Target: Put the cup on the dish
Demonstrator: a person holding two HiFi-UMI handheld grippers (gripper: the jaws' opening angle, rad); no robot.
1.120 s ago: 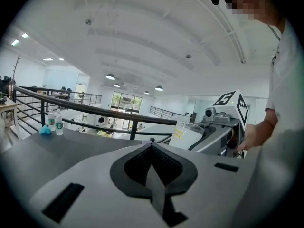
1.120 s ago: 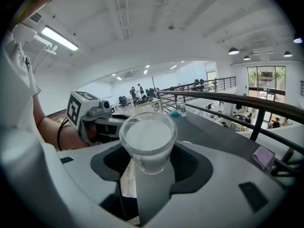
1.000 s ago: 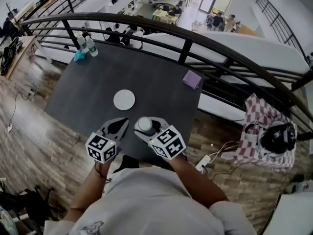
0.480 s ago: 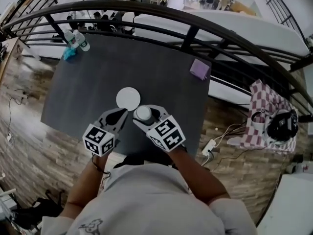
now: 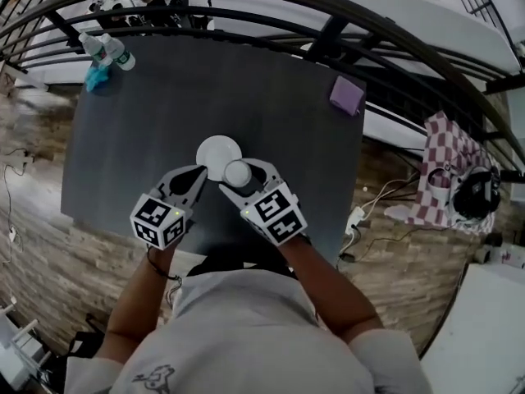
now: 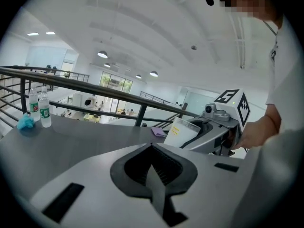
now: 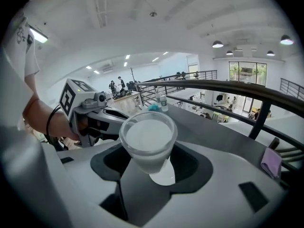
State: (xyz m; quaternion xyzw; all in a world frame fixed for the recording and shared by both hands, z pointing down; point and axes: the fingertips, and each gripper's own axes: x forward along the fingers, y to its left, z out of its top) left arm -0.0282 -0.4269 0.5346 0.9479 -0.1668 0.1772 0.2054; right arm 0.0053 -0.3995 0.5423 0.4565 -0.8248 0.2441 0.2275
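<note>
A small clear plastic cup (image 5: 238, 171) is held upright above the dark table, with my right gripper (image 5: 239, 176) shut on it. In the head view it overlaps the near right edge of the white round dish (image 5: 216, 150). In the right gripper view the cup (image 7: 148, 143) fills the gap between the jaws, and a slice of the dish (image 7: 164, 175) shows beneath it. My left gripper (image 5: 198, 173) is shut with nothing in it, just left of the cup and at the dish's near edge. From the left gripper view the cup (image 6: 183, 132) appears tilted in the right gripper (image 6: 202, 129).
The dark grey table (image 5: 148, 113) ends at a black railing (image 5: 328, 35) on the far side. Two water bottles (image 5: 105, 49) and a teal cloth (image 5: 96, 76) stand at the far left corner. A purple pad (image 5: 346, 95) lies at the far right.
Both grippers have moved forward toward the dish. The cup in the right gripper now overlaps the dish's near edge, where earlier it was well short of it.
</note>
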